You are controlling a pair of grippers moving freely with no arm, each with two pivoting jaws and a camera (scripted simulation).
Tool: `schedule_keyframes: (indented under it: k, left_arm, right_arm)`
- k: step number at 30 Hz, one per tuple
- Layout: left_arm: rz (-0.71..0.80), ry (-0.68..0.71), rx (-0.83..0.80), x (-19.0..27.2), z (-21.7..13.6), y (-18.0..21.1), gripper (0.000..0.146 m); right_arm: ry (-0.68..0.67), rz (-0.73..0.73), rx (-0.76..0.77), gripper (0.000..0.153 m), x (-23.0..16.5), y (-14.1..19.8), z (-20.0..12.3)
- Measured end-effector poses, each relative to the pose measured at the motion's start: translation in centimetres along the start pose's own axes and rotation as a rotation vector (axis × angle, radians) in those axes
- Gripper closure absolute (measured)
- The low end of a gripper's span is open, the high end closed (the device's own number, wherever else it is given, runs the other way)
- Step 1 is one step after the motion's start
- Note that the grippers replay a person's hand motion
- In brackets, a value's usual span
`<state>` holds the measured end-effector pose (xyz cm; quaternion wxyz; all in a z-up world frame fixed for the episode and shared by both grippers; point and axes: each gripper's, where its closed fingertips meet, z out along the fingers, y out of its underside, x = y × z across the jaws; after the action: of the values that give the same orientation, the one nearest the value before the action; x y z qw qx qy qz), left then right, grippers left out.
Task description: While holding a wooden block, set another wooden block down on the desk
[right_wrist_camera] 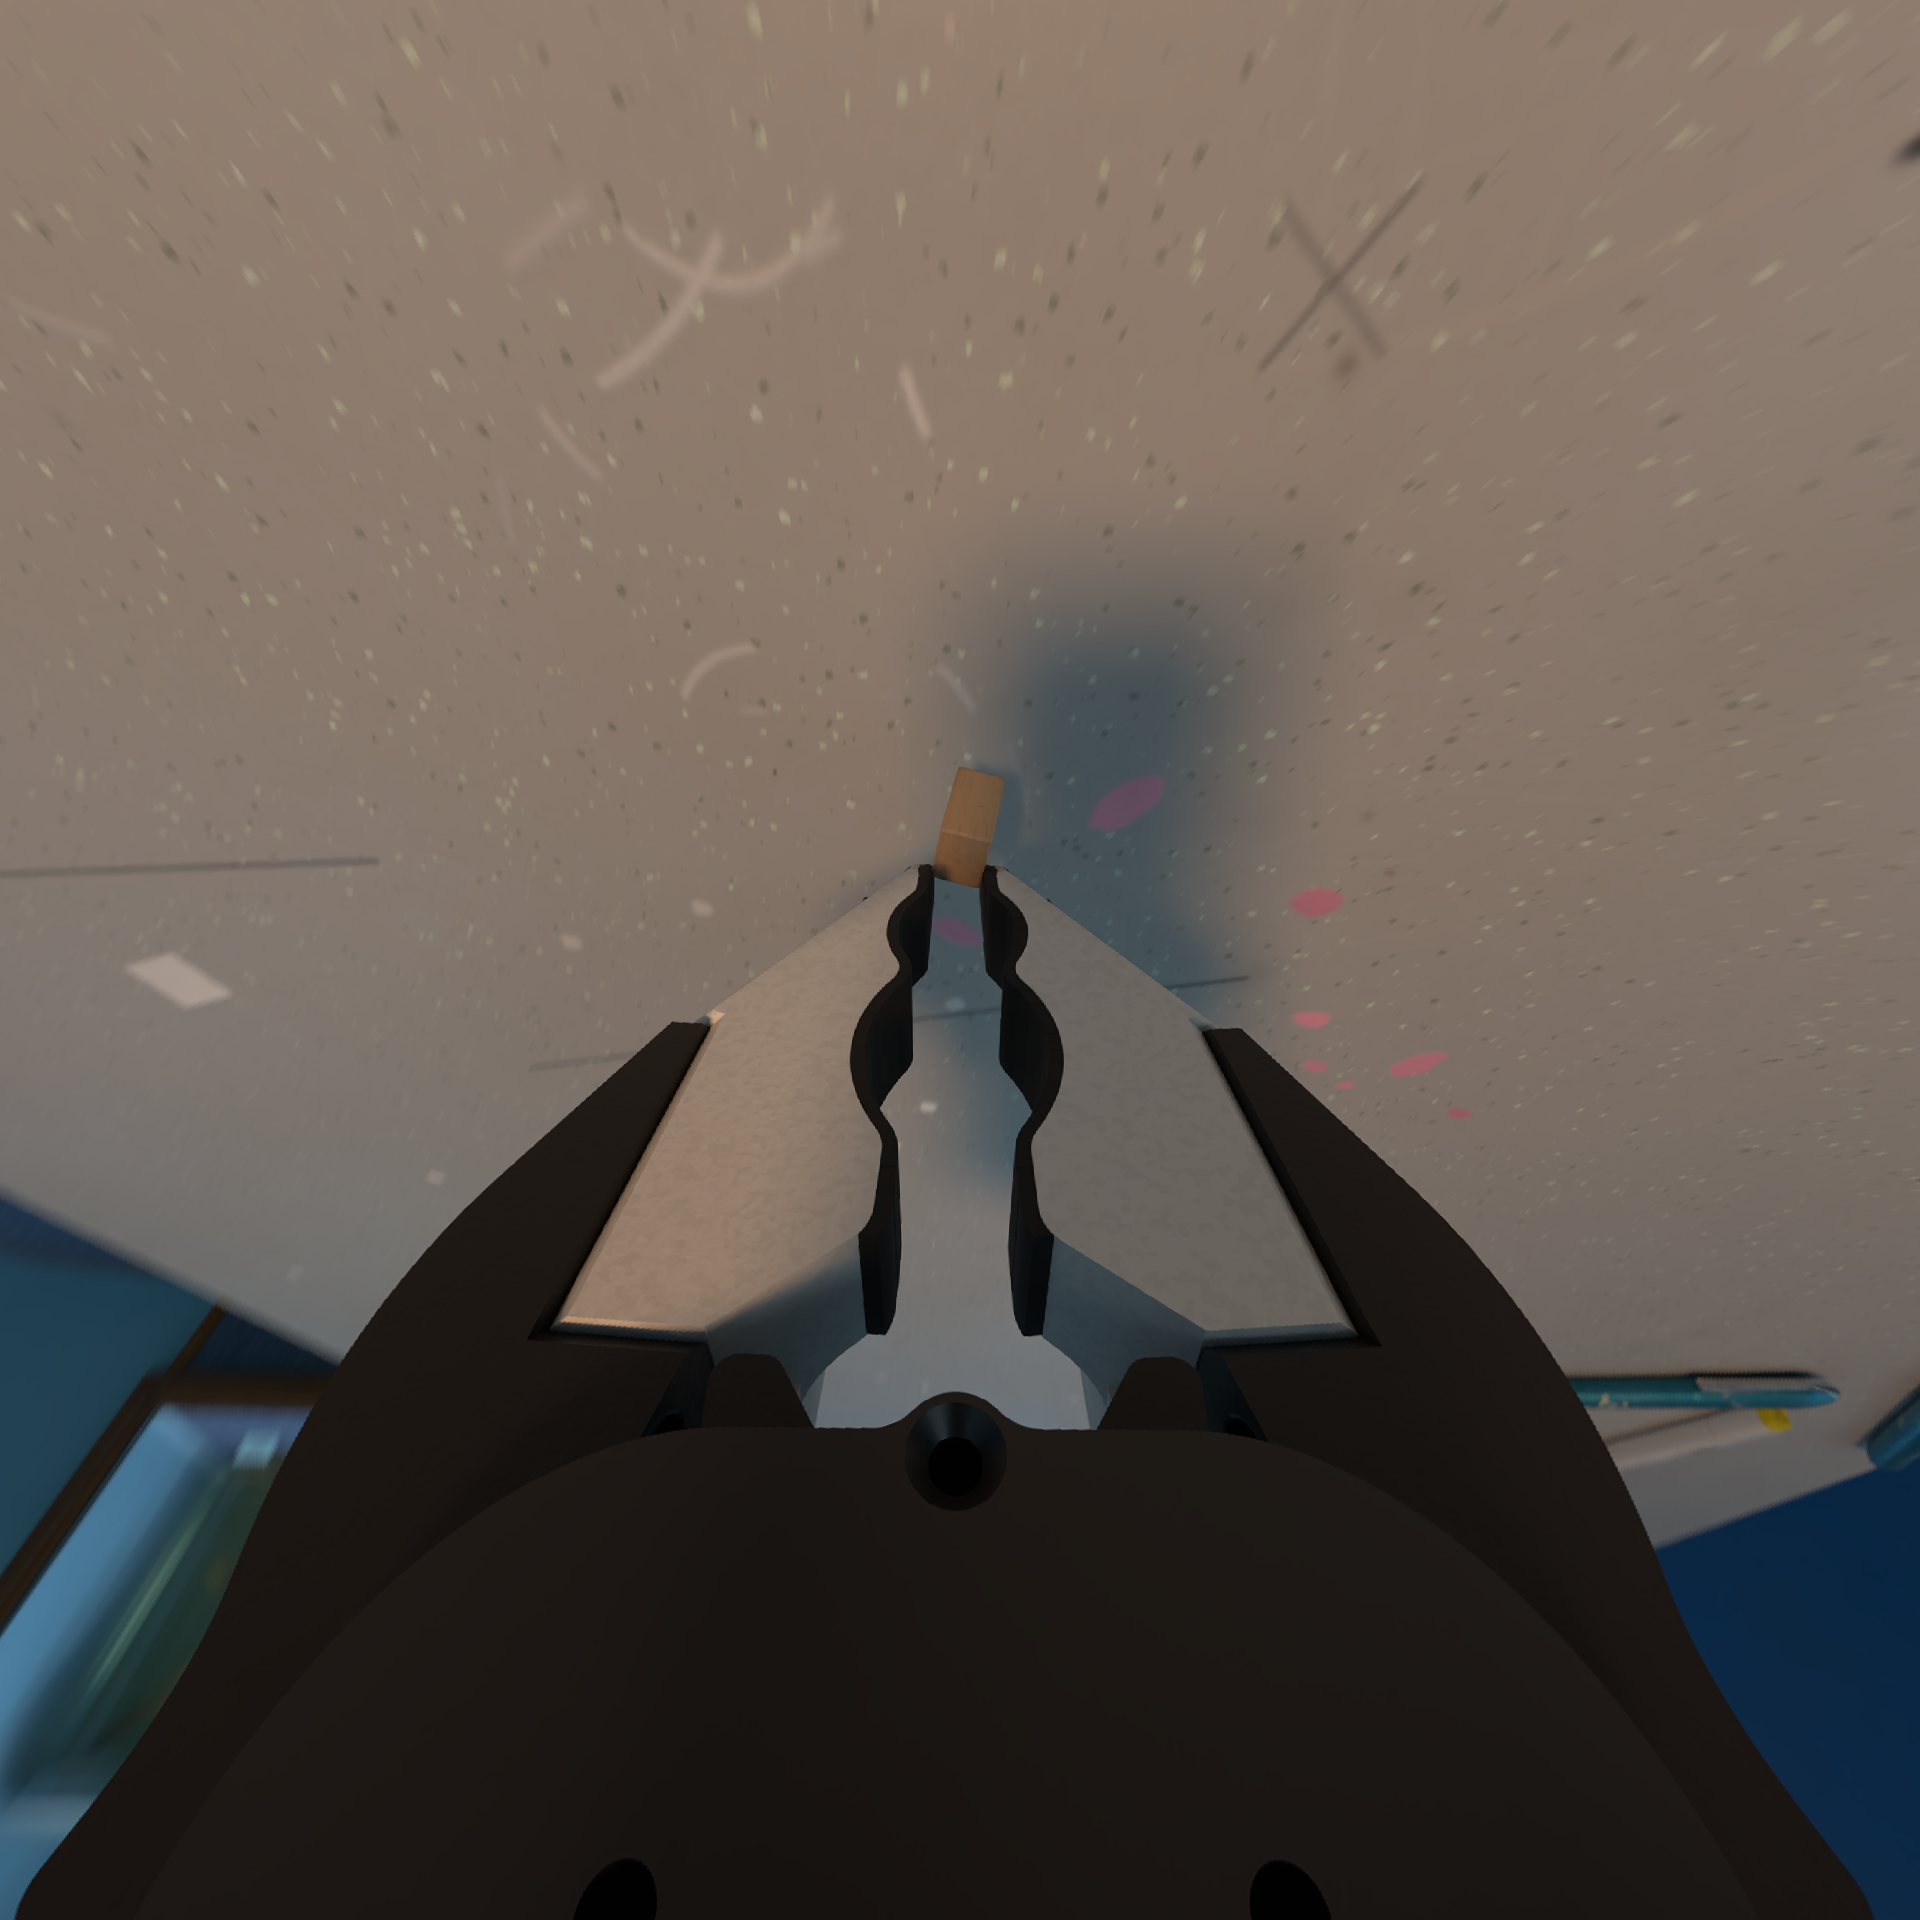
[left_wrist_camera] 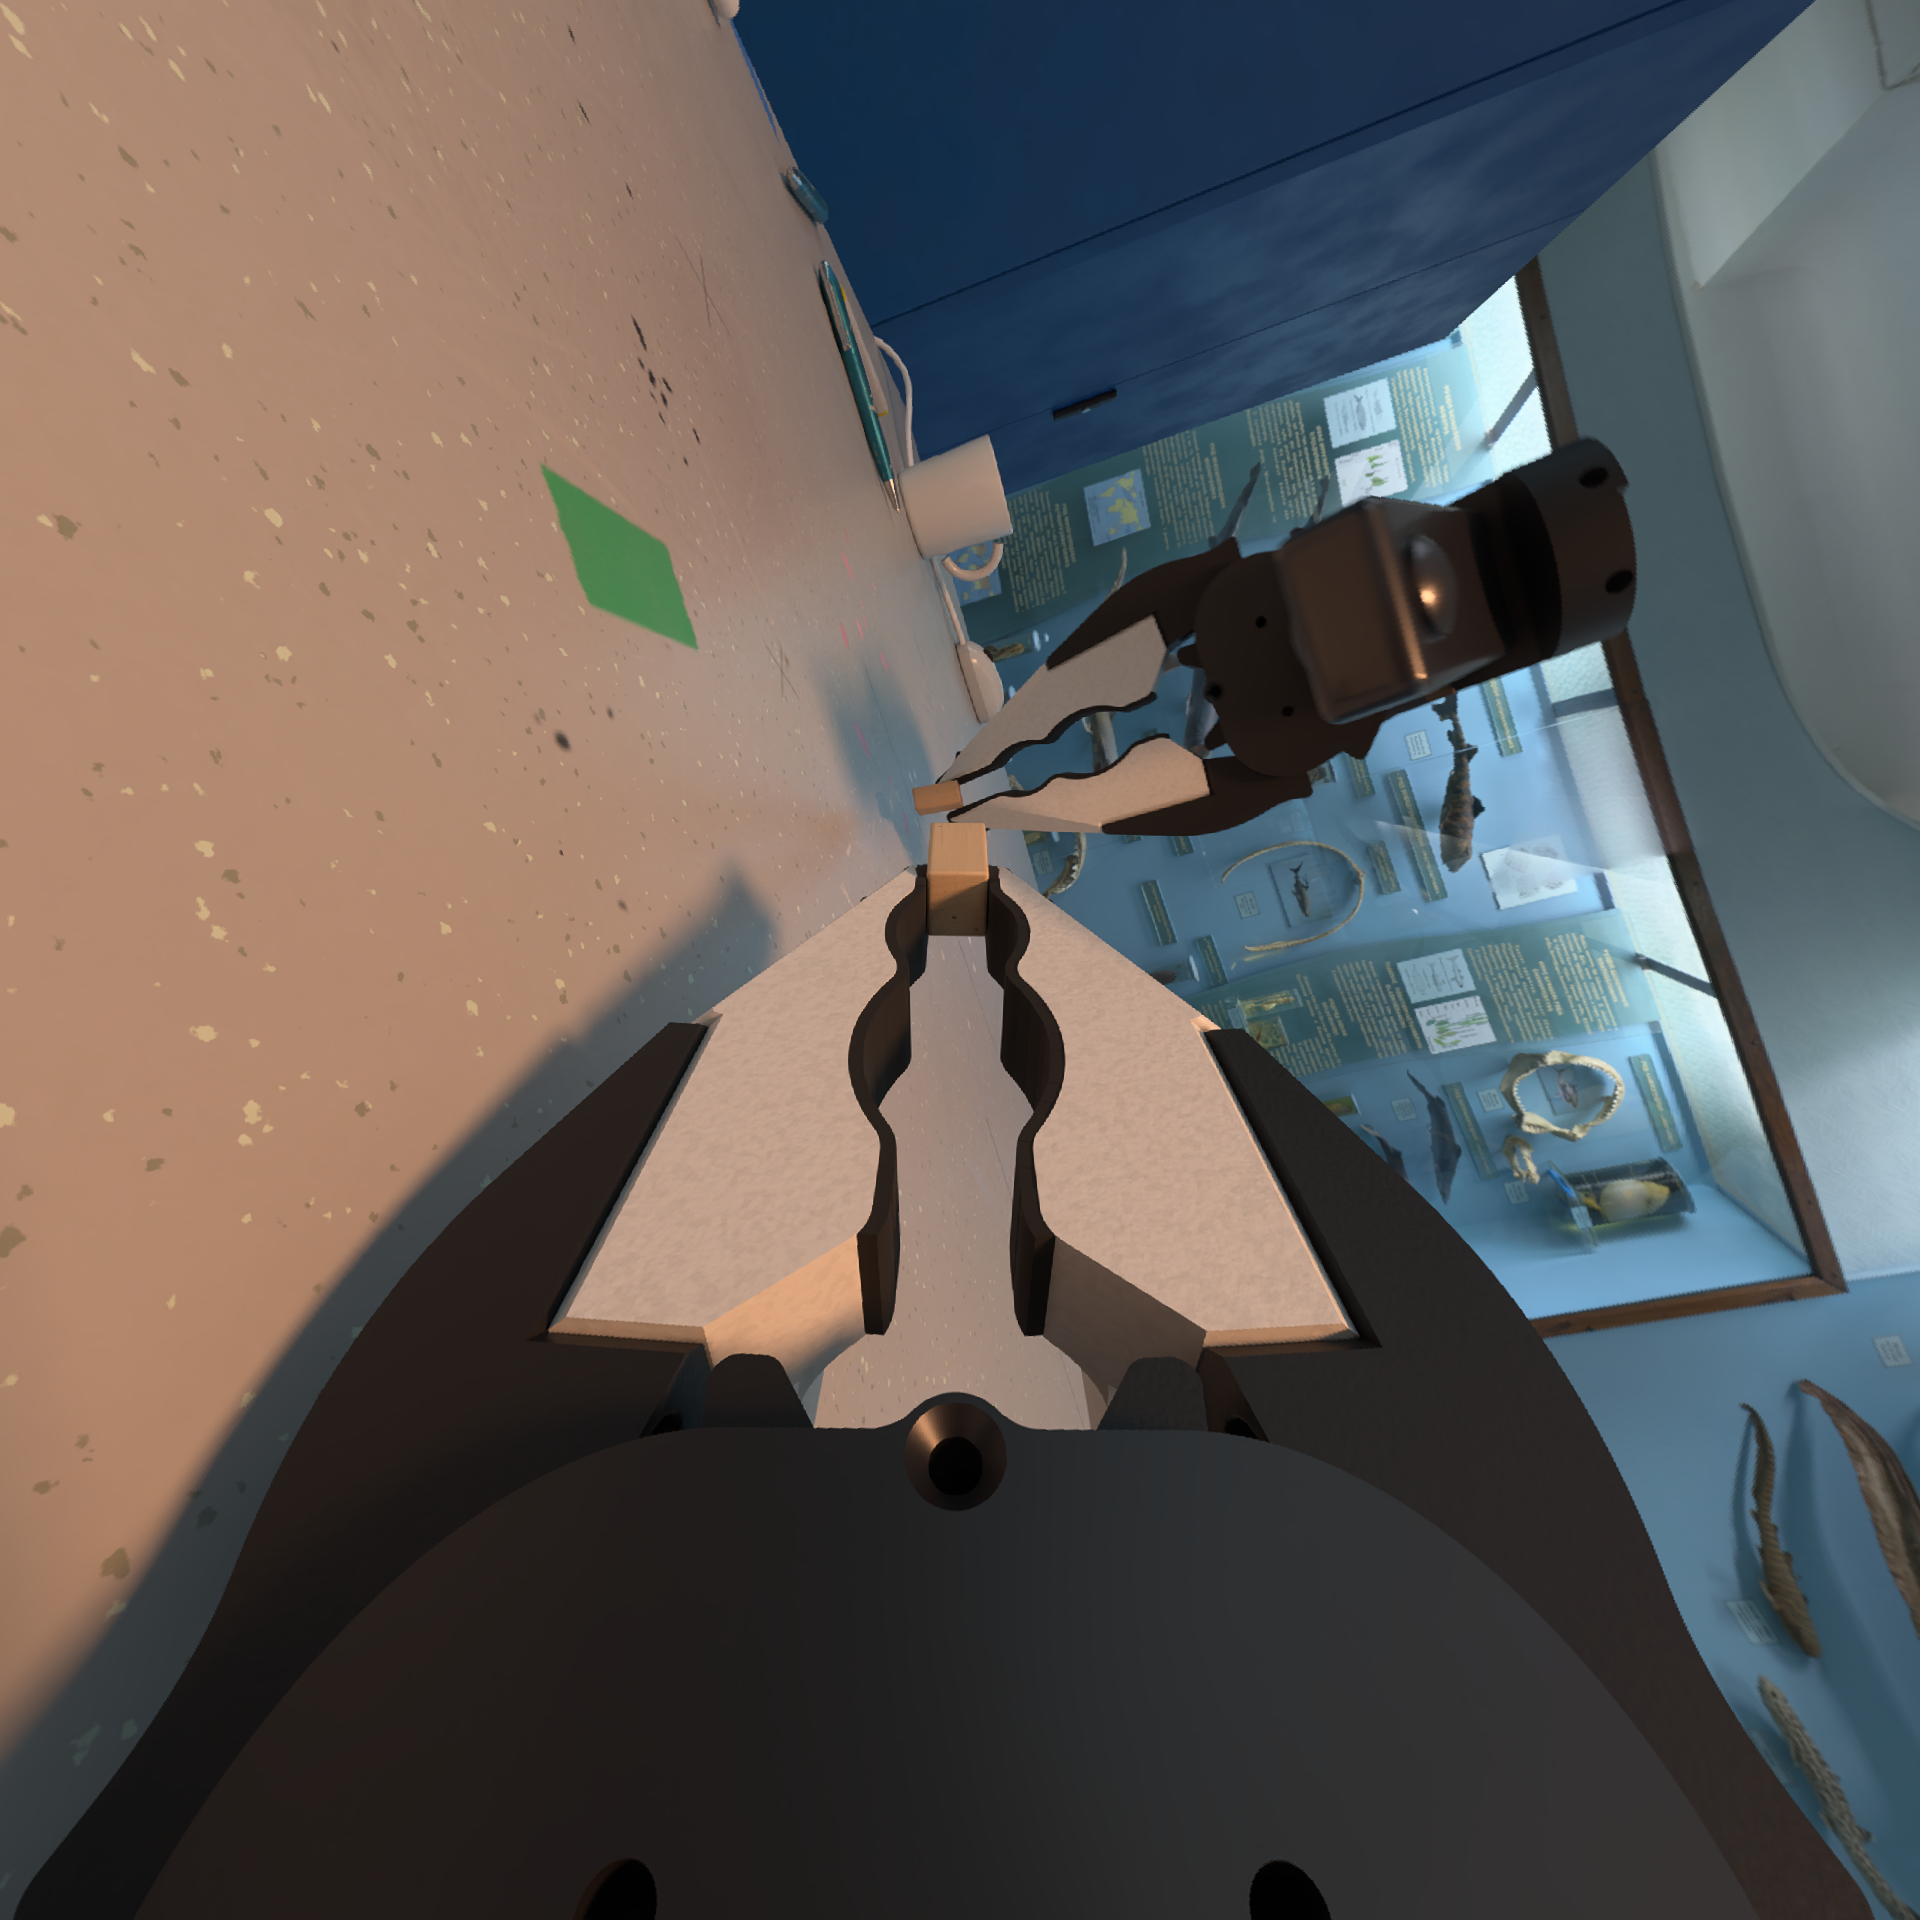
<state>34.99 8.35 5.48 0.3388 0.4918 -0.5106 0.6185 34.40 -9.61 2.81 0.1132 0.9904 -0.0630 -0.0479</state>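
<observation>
My left gripper (left_wrist_camera: 956, 881) is shut on a pale wooden block (left_wrist_camera: 956, 883) that sits between its fingertips, held above the speckled beige desk (left_wrist_camera: 312, 520). My right gripper (right_wrist_camera: 956, 871) is shut on a second, small wooden block (right_wrist_camera: 966, 826) that sticks out past its fingertips, above the desk (right_wrist_camera: 520, 520). In the left wrist view the right gripper (left_wrist_camera: 951, 798) shows just beyond my left fingertips, with its block (left_wrist_camera: 933, 798) at its tips. The two blocks are close together but apart.
A green square patch (left_wrist_camera: 620, 558) marks the desk. A white mug (left_wrist_camera: 951, 499) and a teal pen (left_wrist_camera: 857, 384) lie near the desk's far edge, the pen (right_wrist_camera: 1704, 1392) also in the right wrist view. A blue cabinet (left_wrist_camera: 1195, 208) stands beyond the desk.
</observation>
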Motion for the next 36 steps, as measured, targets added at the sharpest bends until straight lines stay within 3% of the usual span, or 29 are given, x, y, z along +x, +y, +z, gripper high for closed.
schedule_keyframes:
  k: [4, 13, 20, 34, 36]
  left_arm:
    - [-0.004, 0.005, 0.001, 0.0, 0.0, 0.0, 0.137]
    - [-0.008, 0.013, -0.002, 0.1, 0.0, 0.0, 0.137]
    - [-0.008, 0.018, -0.026, 0.2, 0.1, 0.3, 0.137]
    - [-0.014, 0.036, -0.046, 0.4, 0.2, 0.6, 0.137]
    - [-0.014, 0.038, -0.047, 0.4, 0.2, 0.6, 0.137]
  right_arm:
    - [-0.097, -0.005, -0.122, 0.144, -0.4, 0.4, 0.6]
    - [-0.119, -0.031, -0.071, 0.144, -0.7, -1.2, -0.4]
    - [-0.194, 0.026, -0.135, 0.144, -1.0, -0.8, 0.0]
    - [-0.189, 0.040, -0.044, 0.144, 0.4, -4.1, 0.2]
    - [-0.161, 0.037, -0.001, 0.135, 0.6, -4.4, 0.1]
